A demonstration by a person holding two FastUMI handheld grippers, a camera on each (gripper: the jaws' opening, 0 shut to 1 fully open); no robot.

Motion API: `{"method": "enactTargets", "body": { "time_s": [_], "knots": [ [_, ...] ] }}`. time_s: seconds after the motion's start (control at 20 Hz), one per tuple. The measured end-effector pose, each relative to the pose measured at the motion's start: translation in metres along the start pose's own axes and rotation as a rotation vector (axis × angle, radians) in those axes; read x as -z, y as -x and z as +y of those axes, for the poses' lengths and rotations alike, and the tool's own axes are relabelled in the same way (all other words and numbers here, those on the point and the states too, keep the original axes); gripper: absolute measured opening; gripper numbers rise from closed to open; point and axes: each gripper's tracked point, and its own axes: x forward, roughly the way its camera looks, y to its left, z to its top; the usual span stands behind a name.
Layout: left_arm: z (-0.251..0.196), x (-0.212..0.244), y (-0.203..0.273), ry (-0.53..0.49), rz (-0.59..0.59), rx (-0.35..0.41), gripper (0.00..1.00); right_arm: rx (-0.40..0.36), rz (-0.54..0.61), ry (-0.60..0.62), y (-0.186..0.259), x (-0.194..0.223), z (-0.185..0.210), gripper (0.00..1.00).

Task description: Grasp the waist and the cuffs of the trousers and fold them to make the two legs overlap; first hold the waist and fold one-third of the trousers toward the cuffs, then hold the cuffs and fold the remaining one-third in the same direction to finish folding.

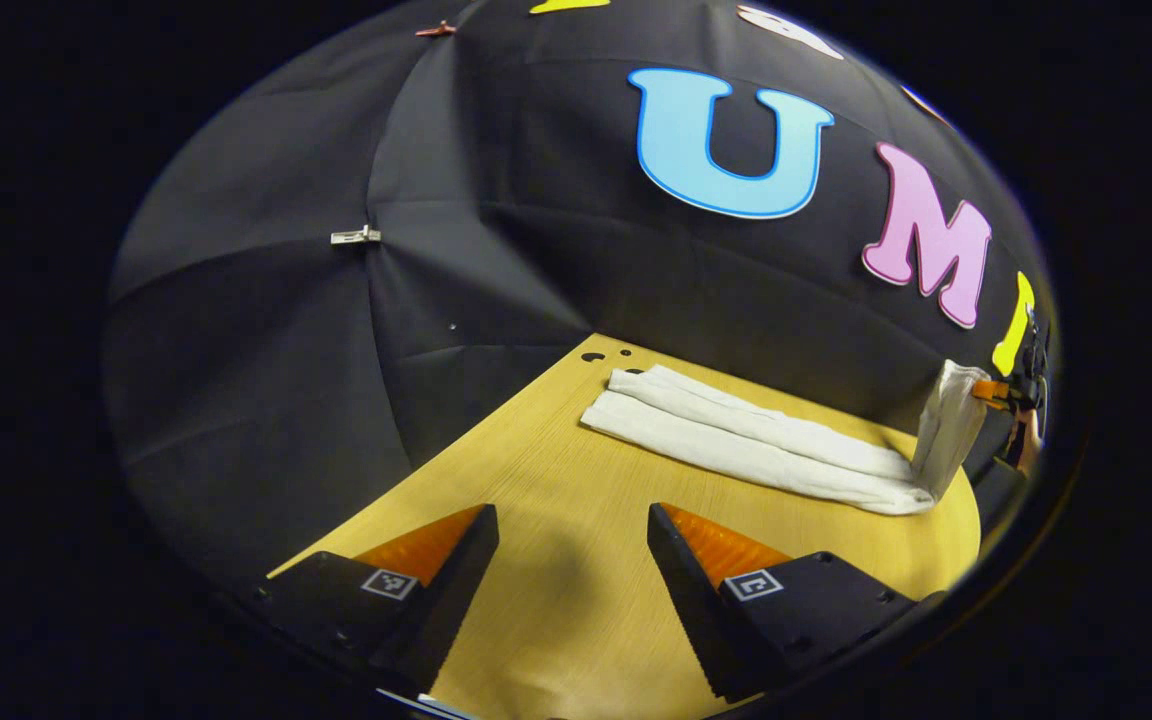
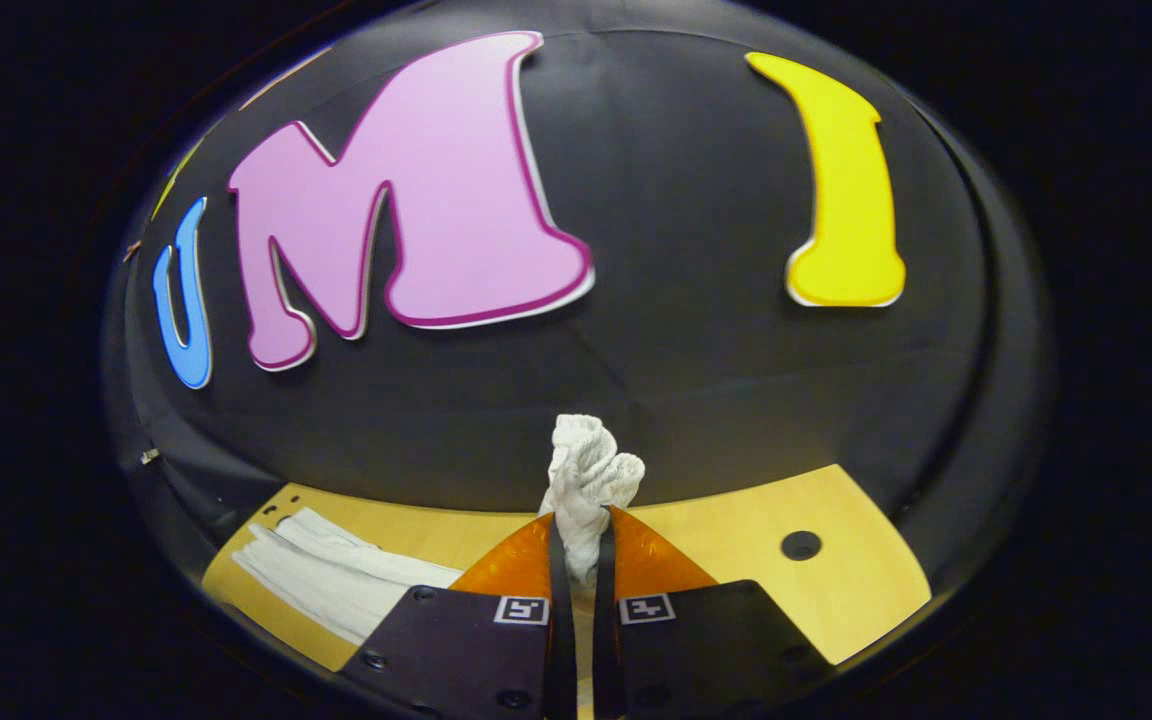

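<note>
The white trousers (image 1: 736, 440) lie as a long narrow strip on the wooden bench (image 1: 556, 600), legs already stacked one on the other. Their long axis runs from the far end near the booth's wall toward the right tongs.

The right tongs (image 2: 576, 545) are closed on one end of the trousers, both fingers pressing a bunched wad of cloth that sticks up above the tips. In the left gripper view that end rises off the bench at the strip's right end and hangs from those tongs (image 1: 996, 392), while the rest of the cloth lies flat. Whether the held end is the waist or the cuffs cannot be told for sure; the thick bunch suggests the waist.

The left tongs (image 1: 573, 535) stand wide apart and empty, low over bare bench, with the trousers well ahead of them and to their right.

The fold looks to be at its first third. The coming move turns on the long axis: the raised end must travel along the strip toward the flat far end. The right tongs already hold that end. The left tongs lie nearer the middle and far end of the strip.
</note>
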Motion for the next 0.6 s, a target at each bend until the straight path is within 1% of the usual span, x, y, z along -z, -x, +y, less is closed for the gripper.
{"method": "enactTargets", "body": {
  "time_s": [0.1,0.2,0.35,0.4,0.45,0.5,0.55,0.6],
  "knots": [
    [0.001,-0.004,-0.012,0.047,-0.025,-0.002,0.96,-0.043,0.015,-0.014,-0.005,0.016,0.037,0.11],
    [0.001,-0.009,-0.025,0.099,-0.046,0.004,0.96,-0.091,0.039,-0.011,-0.009,0.04,0.064,0.11],
    [-0.011,-0.018,-0.048,0.181,-0.072,0.036,0.96,-0.2,0.096,-0.025,-0.014,0.084,0.116,0.1],
    [-0.021,-0.023,-0.053,0.19,-0.088,0.063,0.92,-0.223,0.115,-0.027,-0.015,0.098,0.126,0.11],
    [-0.028,-0.027,-0.065,0.189,-0.094,0.094,0.96,-0.236,0.138,-0.016,-0.016,0.115,0.134,0.11],
    [-0.038,-0.027,-0.076,0.183,-0.082,0.121,0.96,-0.244,0.152,-0.003,-0.016,0.127,0.139,0.11],
    [-0.042,-0.027,-0.086,0.176,-0.074,0.129,0.96,-0.257,0.163,0.014,-0.017,0.139,0.147,0.13],
    [-0.043,-0.029,-0.102,0.167,-0.079,0.125,0.91,-0.275,0.17,0.021,-0.013,0.147,0.155,0.13]
  ]
}}
